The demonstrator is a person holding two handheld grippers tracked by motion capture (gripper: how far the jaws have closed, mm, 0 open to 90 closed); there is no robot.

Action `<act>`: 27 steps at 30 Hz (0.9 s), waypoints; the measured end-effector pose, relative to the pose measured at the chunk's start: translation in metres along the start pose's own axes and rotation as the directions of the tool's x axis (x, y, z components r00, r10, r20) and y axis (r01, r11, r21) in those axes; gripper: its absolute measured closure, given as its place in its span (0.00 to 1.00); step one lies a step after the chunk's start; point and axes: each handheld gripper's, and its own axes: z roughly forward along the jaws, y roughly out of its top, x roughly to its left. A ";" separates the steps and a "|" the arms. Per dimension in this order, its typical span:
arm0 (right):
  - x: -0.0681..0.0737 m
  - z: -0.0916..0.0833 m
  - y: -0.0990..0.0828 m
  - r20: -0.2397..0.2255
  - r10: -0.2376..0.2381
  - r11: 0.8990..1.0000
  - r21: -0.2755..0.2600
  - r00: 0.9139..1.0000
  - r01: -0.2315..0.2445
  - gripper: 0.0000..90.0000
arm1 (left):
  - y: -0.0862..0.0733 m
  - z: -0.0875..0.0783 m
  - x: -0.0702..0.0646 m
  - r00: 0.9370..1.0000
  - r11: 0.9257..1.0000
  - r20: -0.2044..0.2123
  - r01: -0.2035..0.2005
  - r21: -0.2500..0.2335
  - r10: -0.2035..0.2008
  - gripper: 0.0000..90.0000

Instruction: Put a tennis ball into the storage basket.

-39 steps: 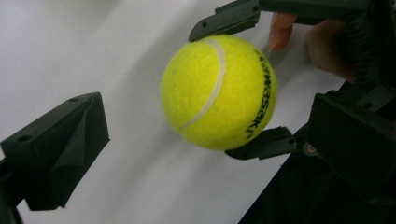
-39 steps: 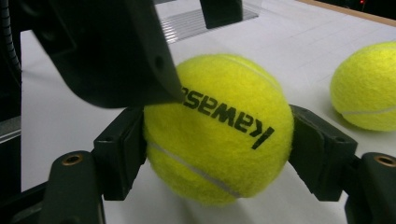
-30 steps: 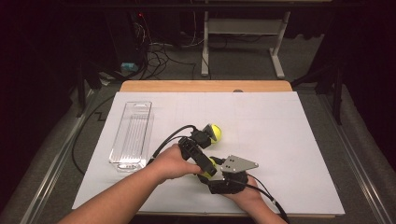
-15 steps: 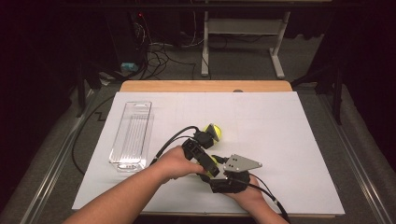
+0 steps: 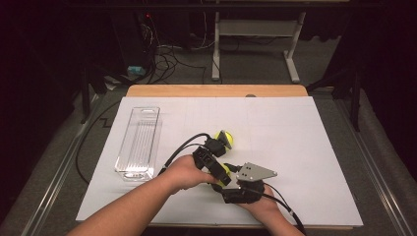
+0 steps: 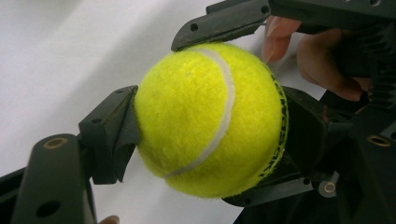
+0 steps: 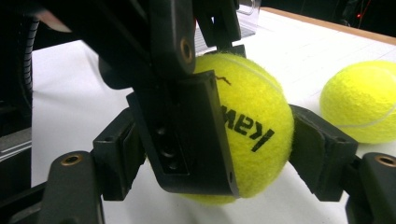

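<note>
Clear plastic tray (image 5: 138, 142) lies well off to the left of both claws, on the white sheet (image 5: 305, 147). Left gripper (image 5: 216, 169) pinches the held tennis ball (image 6: 212, 119) across its middle; in the left gripper view both jaws press into the felt. Right gripper (image 5: 236, 189) meets the same ball from the opposite side, jaws closed on its flanks, so the ball sits between the two claws, shared. Second tennis ball (image 7: 362, 100) rests on the sheet just beyond the left gripper, free. Judgement: ball is light, springy, felt gives good friction; it should hold firm if gripped across the widest girth, and squirt out if pinched off-centre
</note>
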 end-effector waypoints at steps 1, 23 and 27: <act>0.000 0.000 0.000 -0.001 0.000 1.000 -0.001 1.000 0.000 0.29 | 0.000 0.000 0.000 1.000 1.000 -0.004 -0.006 0.005 0.006 0.29; -0.010 -0.002 -0.003 0.032 0.034 0.999 -0.003 0.999 -0.034 0.00 | -0.008 -0.044 0.014 0.990 0.998 -0.133 0.035 -0.050 -0.041 0.29; -0.013 -0.004 -0.004 0.045 0.034 0.999 -0.005 0.998 -0.034 0.00 | -0.013 -0.056 0.019 0.986 0.998 -0.161 0.040 -0.054 -0.048 0.29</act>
